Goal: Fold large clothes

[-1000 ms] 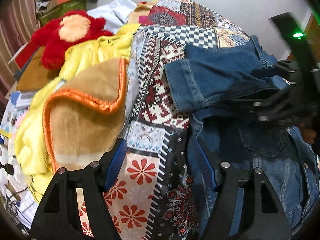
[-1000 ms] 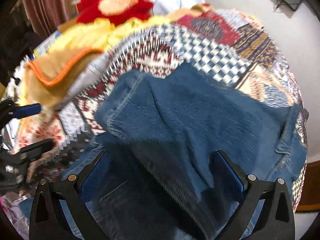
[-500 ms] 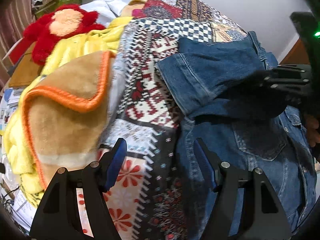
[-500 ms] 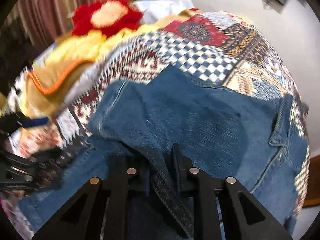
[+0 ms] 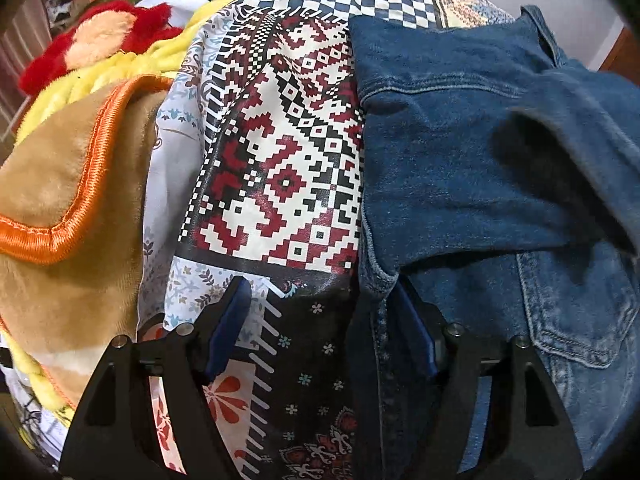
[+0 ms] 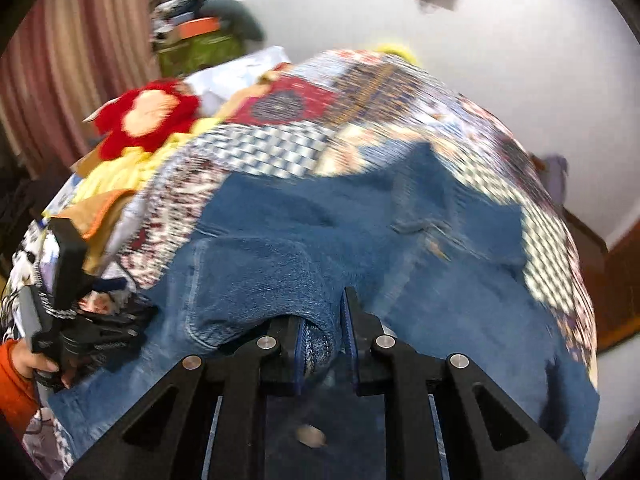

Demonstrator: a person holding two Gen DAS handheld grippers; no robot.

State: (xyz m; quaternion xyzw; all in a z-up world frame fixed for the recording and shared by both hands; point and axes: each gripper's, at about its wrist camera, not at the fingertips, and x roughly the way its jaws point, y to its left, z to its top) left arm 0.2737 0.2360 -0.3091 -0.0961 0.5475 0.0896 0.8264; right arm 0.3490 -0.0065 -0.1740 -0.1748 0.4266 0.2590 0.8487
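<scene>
A blue denim jacket (image 5: pixel 460 168) lies on a patterned patchwork bedspread (image 5: pixel 280 152). In the left wrist view my left gripper (image 5: pixel 320 332) is open, straddling the jacket's left edge, with its right finger against the denim hem. In the right wrist view my right gripper (image 6: pixel 320 332) is shut on a bunched fold of the denim jacket (image 6: pixel 280 272) and holds it up over the rest of the garment. The left gripper also shows in the right wrist view (image 6: pixel 80 320) at the jacket's left edge.
A tan blanket with orange trim (image 5: pixel 68 200) and a yellow blanket (image 5: pixel 100 76) lie left of the jacket. A red plush toy (image 5: pixel 92 40) sits at the far left. A wall and a wooden door (image 6: pixel 616 280) stand to the right.
My right gripper has closed on the jacket fold and lifted it. My left gripper has moved forward to the jacket's left edge and stays open.
</scene>
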